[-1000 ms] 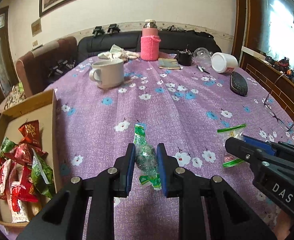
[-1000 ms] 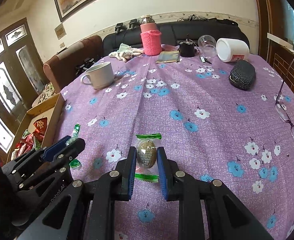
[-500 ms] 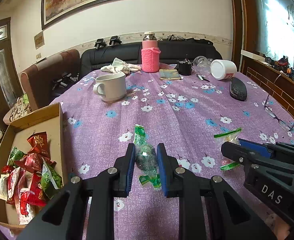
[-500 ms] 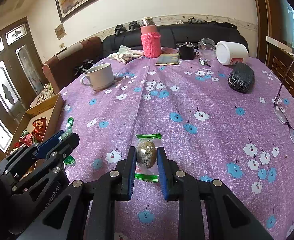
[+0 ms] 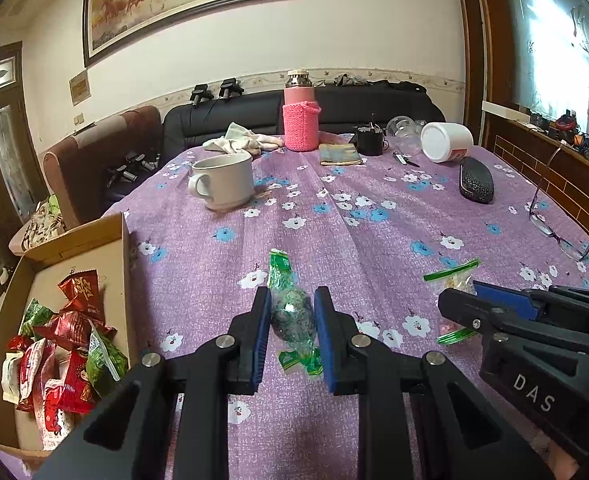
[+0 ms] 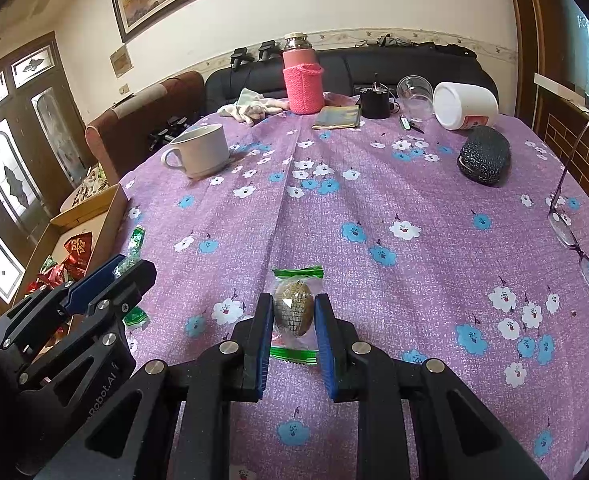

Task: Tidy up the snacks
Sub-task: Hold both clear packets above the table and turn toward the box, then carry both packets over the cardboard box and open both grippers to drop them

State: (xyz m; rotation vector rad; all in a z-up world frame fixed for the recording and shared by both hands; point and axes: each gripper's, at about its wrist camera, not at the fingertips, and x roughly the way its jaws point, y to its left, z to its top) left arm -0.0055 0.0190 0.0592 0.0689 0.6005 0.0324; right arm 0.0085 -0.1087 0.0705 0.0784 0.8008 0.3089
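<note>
At the left edge of the table (image 5: 374,216) an open cardboard box (image 5: 122,240) sits lower than the tabletop, already holding a heap of red and green snack packets (image 5: 66,344); judging by that, the step in hand is carrying two more sweets over to it. Just right of the box, the left tongs (image 5: 292,312) are clamped on a green-wrapped sweet (image 5: 290,308), a dark round lump in crinkly clear-green film with twisted ends, one tail pointing away from the tongs. Further right of the box, the right tongs (image 6: 293,314) are clamped on a brown oval sweet (image 6: 293,308) sealed in a clear pouch with green bands at both ends. Both sweets appear held just above the purple flowered cloth. The next move likely calls for swinging the left tongs over the box wall and letting go, then bringing the right sweet the longer way across.
</note>
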